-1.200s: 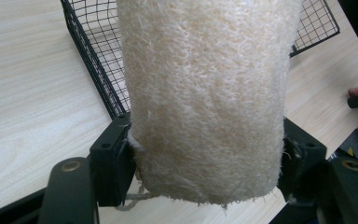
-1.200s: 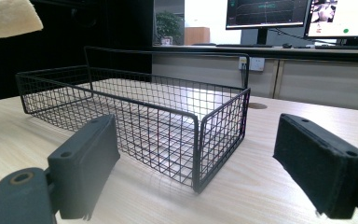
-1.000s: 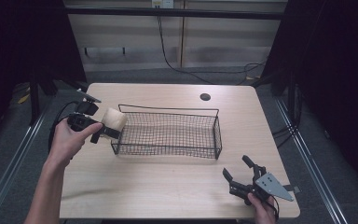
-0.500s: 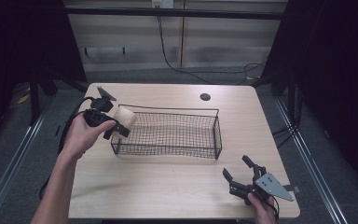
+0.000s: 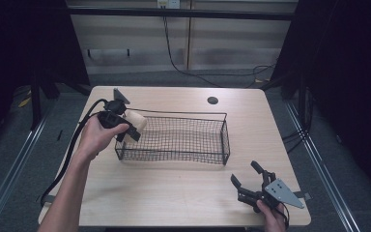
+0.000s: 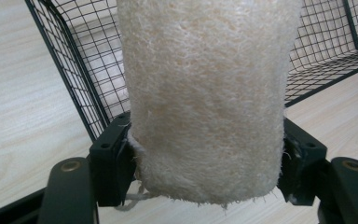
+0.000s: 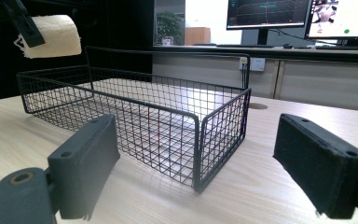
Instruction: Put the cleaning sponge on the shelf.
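A cream, fibrous loofah roll [image 6: 205, 98] is clamped between the two black pads of my left gripper [image 5: 130, 126], which is shut on it. The roll [image 5: 136, 121] hangs over the left end of the black wire basket [image 5: 224, 140], just above its rim. From the right gripper view the roll [image 7: 51, 36] shows high at the far left above the basket [image 7: 196, 140]. Near the table's front right corner my right gripper [image 5: 247, 175] rests low, jaws wide open with nothing between them, pointing toward the basket.
The basket stands mid-table on the light wooden tabletop [image 5: 174, 193]. A round cable hole [image 5: 212, 100] sits at the back of the table. A black cable [image 5: 72, 150] trails from the left gripper off the table's left side.
My left hand has carried the loofah roll rightward, from beside the basket's left end to over its left rim. The right gripper has stayed put.
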The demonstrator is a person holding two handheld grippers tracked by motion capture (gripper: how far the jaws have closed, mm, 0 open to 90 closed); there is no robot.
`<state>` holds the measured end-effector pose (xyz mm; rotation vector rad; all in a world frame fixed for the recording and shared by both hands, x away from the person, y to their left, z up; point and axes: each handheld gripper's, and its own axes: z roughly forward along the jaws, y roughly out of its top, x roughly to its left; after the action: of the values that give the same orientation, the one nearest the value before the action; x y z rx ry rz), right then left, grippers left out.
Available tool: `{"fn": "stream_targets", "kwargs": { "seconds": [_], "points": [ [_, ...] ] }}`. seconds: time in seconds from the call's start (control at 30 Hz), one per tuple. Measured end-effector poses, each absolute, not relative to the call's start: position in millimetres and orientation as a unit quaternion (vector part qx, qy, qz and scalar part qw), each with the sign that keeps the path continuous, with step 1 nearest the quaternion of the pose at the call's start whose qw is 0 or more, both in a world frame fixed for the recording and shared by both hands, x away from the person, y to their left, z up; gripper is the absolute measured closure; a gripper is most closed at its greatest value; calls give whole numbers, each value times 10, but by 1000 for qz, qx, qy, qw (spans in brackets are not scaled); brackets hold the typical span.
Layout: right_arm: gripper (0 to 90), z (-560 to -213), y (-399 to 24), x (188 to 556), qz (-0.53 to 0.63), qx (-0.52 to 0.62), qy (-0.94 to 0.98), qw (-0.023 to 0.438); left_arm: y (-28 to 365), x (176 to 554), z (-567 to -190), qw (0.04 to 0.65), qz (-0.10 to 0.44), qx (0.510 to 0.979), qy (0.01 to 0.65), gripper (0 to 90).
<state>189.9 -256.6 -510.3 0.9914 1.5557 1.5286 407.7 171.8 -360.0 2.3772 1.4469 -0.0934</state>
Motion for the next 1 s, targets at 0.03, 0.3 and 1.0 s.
{"fn": "stream_targets", "kwargs": {
  "seconds": [0.03, 0.3, 1.0],
  "points": [
    [132, -5103, -2565, 1900, 595, 386, 604, 363, 1708, 4087, -3610, 174, -33, 840, 513, 323],
    [132, -5103, -2567, 1900, 595, 384, 606, 363, 1638, 4145, -3689, 170, -31, 833, 525, 322],
    [132, -5103, -2568, 1899, 594, 384, 606, 363, 1488, 4235, -3933, 130, -25, 830, 542, 322]
  ]
}}
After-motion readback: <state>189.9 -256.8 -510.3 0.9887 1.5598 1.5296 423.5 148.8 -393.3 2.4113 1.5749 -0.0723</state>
